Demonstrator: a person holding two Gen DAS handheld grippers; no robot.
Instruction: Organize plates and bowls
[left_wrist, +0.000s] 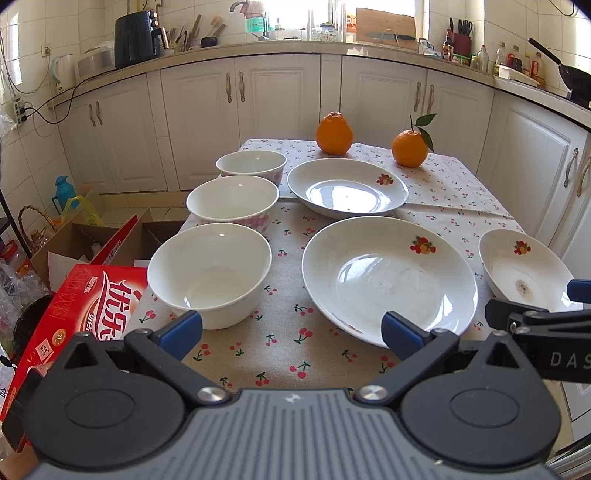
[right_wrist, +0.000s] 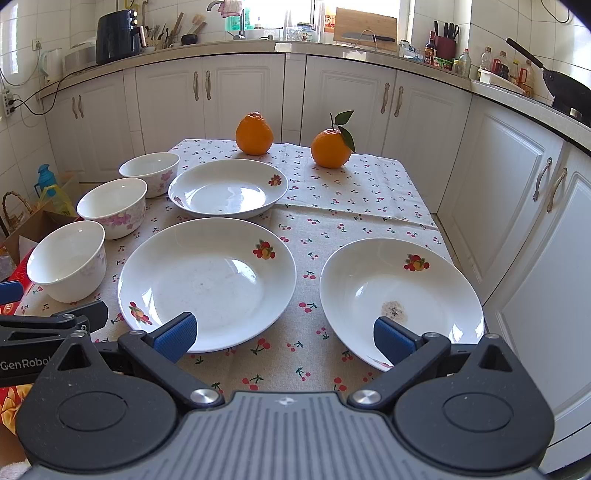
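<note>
**Left wrist and right wrist views: three bowls and three plates spread on the cherry-print cloth**

Left wrist view shows the left gripper (left_wrist: 291, 332) hanging above the near edge of the table (left_wrist: 295, 354), its blue-padded jaws spread wide and holding nothing. Along the table's left side stand three deep white bowls in a row: the nearest bowl (left_wrist: 209, 275) is plain white inside, while the middle bowl (left_wrist: 232, 202) and the far bowl (left_wrist: 252, 166) carry pink flower prints on their outer walls. Just right of them lie two shallow white plates, the near plate (left_wrist: 388, 284) and the far plate (left_wrist: 347, 188), each with a small fruit decal on the rim.

Right wrist view shows the right gripper (right_wrist: 283, 334) likewise released, jaws wide apart and empty, above the table's near edge. A third plate (right_wrist: 400, 299) lies at the right side, well apart from the bowls; it has the same fruit decal and a brownish smudge at its centre. Two oranges (right_wrist: 255, 133) sit at the far end of the cloth, one with a leafy stem.
</note>
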